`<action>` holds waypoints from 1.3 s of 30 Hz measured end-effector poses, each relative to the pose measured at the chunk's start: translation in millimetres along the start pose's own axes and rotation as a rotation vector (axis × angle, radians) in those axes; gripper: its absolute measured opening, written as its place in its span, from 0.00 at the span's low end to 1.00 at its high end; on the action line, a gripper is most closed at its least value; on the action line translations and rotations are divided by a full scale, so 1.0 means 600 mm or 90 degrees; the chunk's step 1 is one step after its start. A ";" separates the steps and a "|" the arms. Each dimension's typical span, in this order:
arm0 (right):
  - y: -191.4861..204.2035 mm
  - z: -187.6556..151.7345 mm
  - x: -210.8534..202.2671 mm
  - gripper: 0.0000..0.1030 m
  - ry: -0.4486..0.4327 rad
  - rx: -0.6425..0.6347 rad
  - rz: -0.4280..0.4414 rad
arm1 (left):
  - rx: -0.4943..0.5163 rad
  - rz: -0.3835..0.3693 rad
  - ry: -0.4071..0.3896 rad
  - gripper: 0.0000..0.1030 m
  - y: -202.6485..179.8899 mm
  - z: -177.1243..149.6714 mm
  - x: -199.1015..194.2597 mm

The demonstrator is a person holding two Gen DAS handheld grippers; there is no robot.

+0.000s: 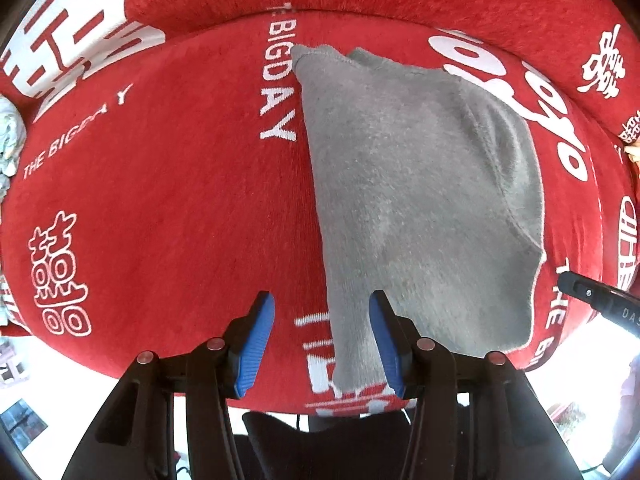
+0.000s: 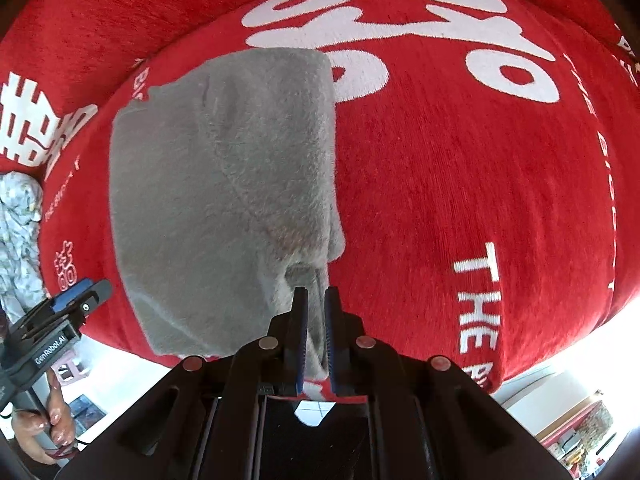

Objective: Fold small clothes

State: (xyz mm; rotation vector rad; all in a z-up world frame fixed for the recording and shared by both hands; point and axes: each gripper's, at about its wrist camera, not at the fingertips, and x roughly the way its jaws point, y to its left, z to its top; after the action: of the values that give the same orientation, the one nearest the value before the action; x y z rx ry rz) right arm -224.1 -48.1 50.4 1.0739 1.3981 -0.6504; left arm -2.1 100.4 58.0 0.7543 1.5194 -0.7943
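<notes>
Right gripper pinches the near edge of the grey fleecy garment between narrow jaws – likely to carry a fold toward twelve o'clock – while the left gripper, at nine o'clock, stands open over the red printed sofa cover.

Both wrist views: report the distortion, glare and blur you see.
Left wrist view: strong fisheye bowing of the red cover, dark corners, floor below blown out white; grey garment sharp. Right wrist view: same bowing, bright glare at the lower right edge, grey garment slightly soft, and the right gripper close and dark against it.
</notes>
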 end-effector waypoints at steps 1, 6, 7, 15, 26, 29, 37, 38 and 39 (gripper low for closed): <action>0.004 -0.001 -0.008 0.20 -0.004 -0.002 0.002 | 0.001 0.003 -0.003 0.49 -0.002 -0.003 -0.009; 0.035 -0.006 -0.065 0.53 -0.047 -0.024 0.006 | 0.002 0.015 -0.035 0.79 -0.009 -0.010 -0.054; 0.041 -0.004 -0.071 0.53 -0.050 -0.027 0.005 | 0.002 0.018 -0.036 0.79 -0.010 -0.009 -0.061; 0.085 -0.012 -0.114 0.81 -0.083 -0.052 -0.048 | -0.023 0.039 -0.062 0.90 -0.010 -0.012 -0.107; 0.110 -0.020 -0.149 1.00 -0.107 -0.071 -0.081 | -0.010 0.067 -0.070 1.00 -0.026 -0.021 -0.144; 0.116 -0.023 -0.156 1.00 -0.112 -0.075 -0.092 | -0.012 0.080 -0.073 1.00 -0.027 -0.023 -0.152; 0.128 -0.027 -0.172 1.00 -0.126 -0.077 -0.106 | -0.019 0.081 -0.077 1.00 -0.021 -0.023 -0.166; 0.129 -0.026 -0.173 1.00 -0.127 -0.079 -0.107 | -0.019 0.082 -0.077 1.00 -0.020 -0.022 -0.168; 0.130 -0.026 -0.175 1.00 -0.129 -0.080 -0.108 | -0.019 0.082 -0.078 1.00 -0.020 -0.022 -0.170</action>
State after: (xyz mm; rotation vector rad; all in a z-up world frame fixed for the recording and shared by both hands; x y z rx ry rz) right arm -175.0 -25.4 170.4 0.7731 1.3436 -0.7614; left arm -10.5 103.0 161.1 0.7595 1.3568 -0.7068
